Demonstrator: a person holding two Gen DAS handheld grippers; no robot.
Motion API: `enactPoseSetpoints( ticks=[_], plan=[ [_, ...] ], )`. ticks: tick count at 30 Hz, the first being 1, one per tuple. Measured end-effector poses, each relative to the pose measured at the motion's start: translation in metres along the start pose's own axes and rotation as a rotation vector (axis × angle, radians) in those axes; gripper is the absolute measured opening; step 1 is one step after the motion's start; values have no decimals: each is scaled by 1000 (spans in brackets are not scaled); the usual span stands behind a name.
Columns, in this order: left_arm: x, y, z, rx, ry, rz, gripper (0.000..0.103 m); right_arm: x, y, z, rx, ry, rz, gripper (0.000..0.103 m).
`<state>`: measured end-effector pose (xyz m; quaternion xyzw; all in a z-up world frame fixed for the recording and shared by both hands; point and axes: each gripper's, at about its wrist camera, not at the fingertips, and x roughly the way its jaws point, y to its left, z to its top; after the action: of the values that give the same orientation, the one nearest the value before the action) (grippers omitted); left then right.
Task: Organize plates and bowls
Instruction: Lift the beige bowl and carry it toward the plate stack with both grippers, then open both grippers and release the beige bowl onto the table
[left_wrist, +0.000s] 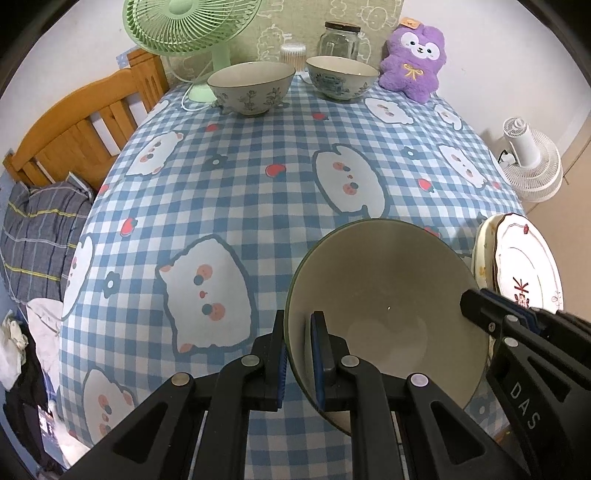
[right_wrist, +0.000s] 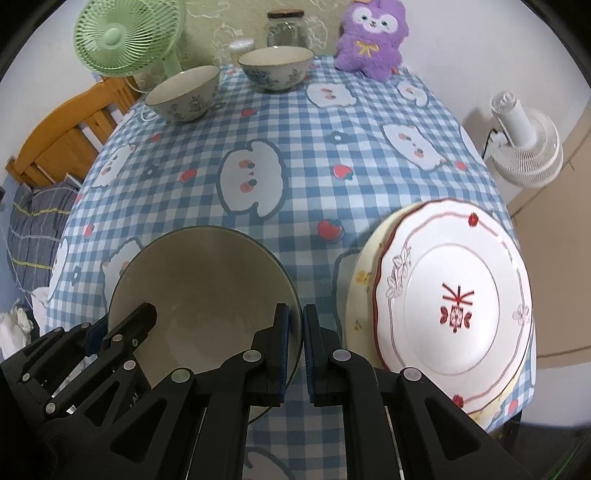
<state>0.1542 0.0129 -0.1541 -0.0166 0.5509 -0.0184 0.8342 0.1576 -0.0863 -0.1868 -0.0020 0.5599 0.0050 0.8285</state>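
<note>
From the left wrist, the left claw (left_wrist: 298, 356) is seen pinching the left rim of a large bowl (left_wrist: 388, 314) at the near right of the checked surface (left_wrist: 240, 192); the right claw (left_wrist: 495, 314) is clamped on the opposite rim. Two patterned bowls (left_wrist: 251, 86) remain unstacked at the far edge, beside a green fan (left_wrist: 192, 26).

From the right wrist, the right claw (right_wrist: 295, 350) is shown pressed onto the bowl's (right_wrist: 199, 295) right rim, the left claw (right_wrist: 122, 328) on its left rim. Just right of it, a stack of plates (right_wrist: 454, 295) is already gathered. The plates appear done; nesting the three bowls is judged still left, with the far pair (right_wrist: 275, 68) well apart from the held one.
</note>
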Motion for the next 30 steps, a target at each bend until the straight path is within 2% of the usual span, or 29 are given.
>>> enactPoseSetpoints(
  ticks=[2, 4, 7, 9, 12, 20, 30],
  plan=[
    [-1, 0, 1, -4, -3, -14, 18, 2, -3, 0, 26, 24, 19, 12],
    [-3, -1, 4, 3, -9, -25, 31, 2, -5, 0, 44, 35, 46, 13],
    [-6, -1, 7, 2, -19, -27, 38, 3, -5, 3, 44, 48, 42, 22],
    [-6, -1, 8, 5, -15, -33, 41, 0, -5, 4, 45, 38, 22, 39],
    [-7, 0, 11, 6, -11, -28, 44, -7, -7, 6, 51, 14, 7, 46],
    [-26, 5, 19, -9, -56, -7, 62, -26, -12, 18, 48, -36, 13, 51],
    [-57, 19, 39, -25, -111, 0, 74, -66, -11, 36, 31, -143, 9, 73]
  ],
)
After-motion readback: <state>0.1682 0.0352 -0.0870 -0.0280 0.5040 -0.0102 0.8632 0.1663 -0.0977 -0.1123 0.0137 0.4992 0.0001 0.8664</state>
